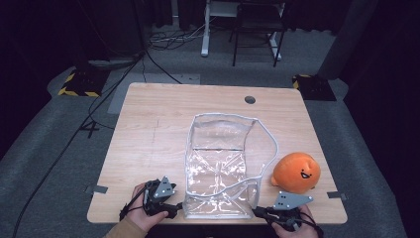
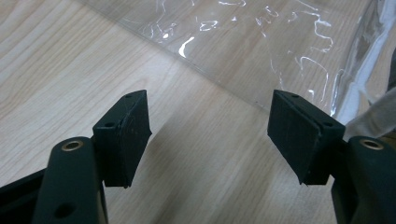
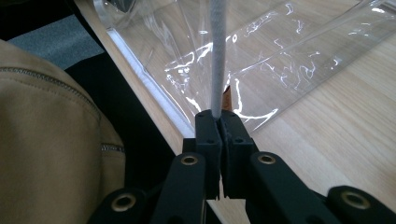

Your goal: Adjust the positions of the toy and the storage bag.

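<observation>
Clear plastic zip bag with white trim (image 1: 218, 163) lies mid-table. Left gripper (image 1: 174, 209) at bag's near-left corner, right gripper (image 1: 258, 212) at its near-right corner. Round orange plush toy with smiling face (image 1: 296, 172) just right of bag.

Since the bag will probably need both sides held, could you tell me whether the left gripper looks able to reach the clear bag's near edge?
Probably yes. The left gripper is open just beside the clear plastic bag, with bare table between its jaws and nothing in the way. The right gripper is shut on the bag's white trim.
</observation>
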Demonstrator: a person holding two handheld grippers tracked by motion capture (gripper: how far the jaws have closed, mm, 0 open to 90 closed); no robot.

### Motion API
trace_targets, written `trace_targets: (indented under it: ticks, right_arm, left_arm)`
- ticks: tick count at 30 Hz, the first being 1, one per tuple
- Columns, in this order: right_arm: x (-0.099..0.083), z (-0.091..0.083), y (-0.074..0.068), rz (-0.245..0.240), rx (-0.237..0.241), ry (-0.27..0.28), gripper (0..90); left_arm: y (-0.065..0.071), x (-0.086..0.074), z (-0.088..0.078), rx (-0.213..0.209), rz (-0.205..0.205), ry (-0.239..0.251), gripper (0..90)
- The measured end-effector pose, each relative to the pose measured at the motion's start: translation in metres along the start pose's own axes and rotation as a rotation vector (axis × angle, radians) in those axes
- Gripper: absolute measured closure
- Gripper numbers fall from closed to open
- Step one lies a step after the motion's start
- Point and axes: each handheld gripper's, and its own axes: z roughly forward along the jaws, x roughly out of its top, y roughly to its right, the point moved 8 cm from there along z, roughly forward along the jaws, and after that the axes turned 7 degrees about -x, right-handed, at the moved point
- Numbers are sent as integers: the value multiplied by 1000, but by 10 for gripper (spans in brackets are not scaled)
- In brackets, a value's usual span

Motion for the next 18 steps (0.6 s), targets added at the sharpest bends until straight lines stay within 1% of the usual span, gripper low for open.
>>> trace_targets:
  ticks: [1,2,3,4,6,13,17,18]
  right_arm:
    - [-1,-2,0,1,-1,-2,876]
    - [-3,-3,0,2,-1,-3,876]
    - [-4,-5,0,5,-2,-3,876]
    - [-5,-6,-1,7,0,-3,876]
    - [-7,-8,-1,10,0,-4,876]
    - [-10,-11,-4,20,9,5,872]
    - [-10,-12,-3,23,7,5,821]
    - [-10,-13,-2,30,8,5,805]
  left_arm:
    - [0,0,0,3,2,-2,303]
    - [0,-1,0,0,-4,-4,303]
    - [-1,-1,0,7,-1,-2,303]
    - [-1,-1,0,3,-3,-3,303]
    - [-2,-2,-1,7,-10,0,303]
    - [-8,-2,-4,10,-27,10,303]
    - [-13,-2,-5,18,-32,15,303]
    - [-15,-2,-5,20,-31,16,303]
